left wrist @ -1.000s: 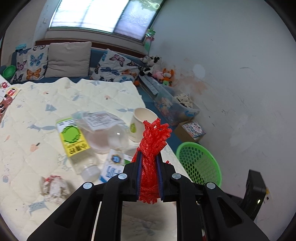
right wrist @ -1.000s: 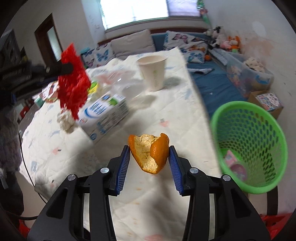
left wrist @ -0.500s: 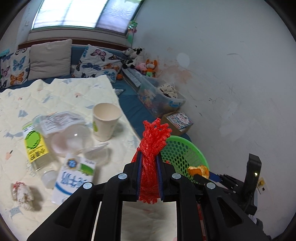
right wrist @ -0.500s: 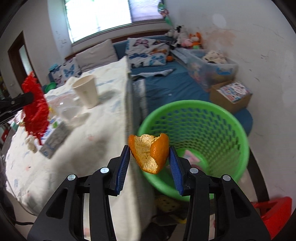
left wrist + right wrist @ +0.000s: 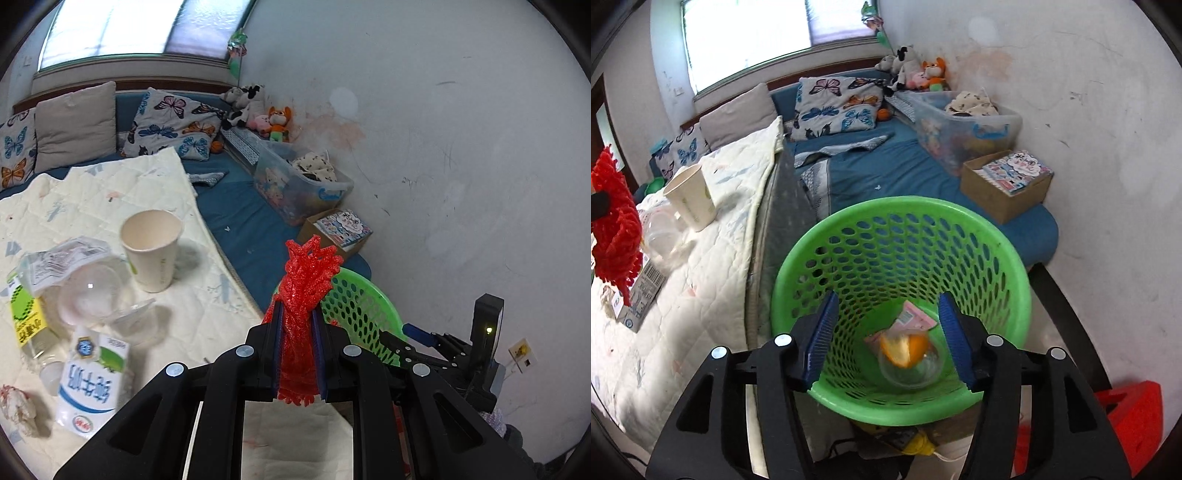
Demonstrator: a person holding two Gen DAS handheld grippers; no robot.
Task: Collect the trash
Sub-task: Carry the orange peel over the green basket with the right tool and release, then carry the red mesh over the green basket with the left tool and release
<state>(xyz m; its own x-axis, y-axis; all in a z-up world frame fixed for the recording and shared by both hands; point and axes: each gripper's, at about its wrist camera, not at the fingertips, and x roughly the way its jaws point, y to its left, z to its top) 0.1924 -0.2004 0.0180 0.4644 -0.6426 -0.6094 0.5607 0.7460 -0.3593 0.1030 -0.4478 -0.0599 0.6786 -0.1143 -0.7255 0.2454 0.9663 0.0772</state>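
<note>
My left gripper is shut on a red foam net, held up at the table's edge next to the green basket. My right gripper hangs over the mouth of the green basket, and its jaws are opening with nothing between them. An orange peel lies down inside the basket, over a clear cup and a pink wrapper. The red net also shows at the left edge of the right wrist view.
On the quilted table stand a paper cup, clear plastic lids, a bottle with a yellow label, a milk carton and a crumpled wad. A storage bin and a cardboard box line the wall.
Both grippers swung right from the table to the basket. The right gripper's jaws spread and the orange peel dropped into the basket. The left gripper kept hold of the red net.
</note>
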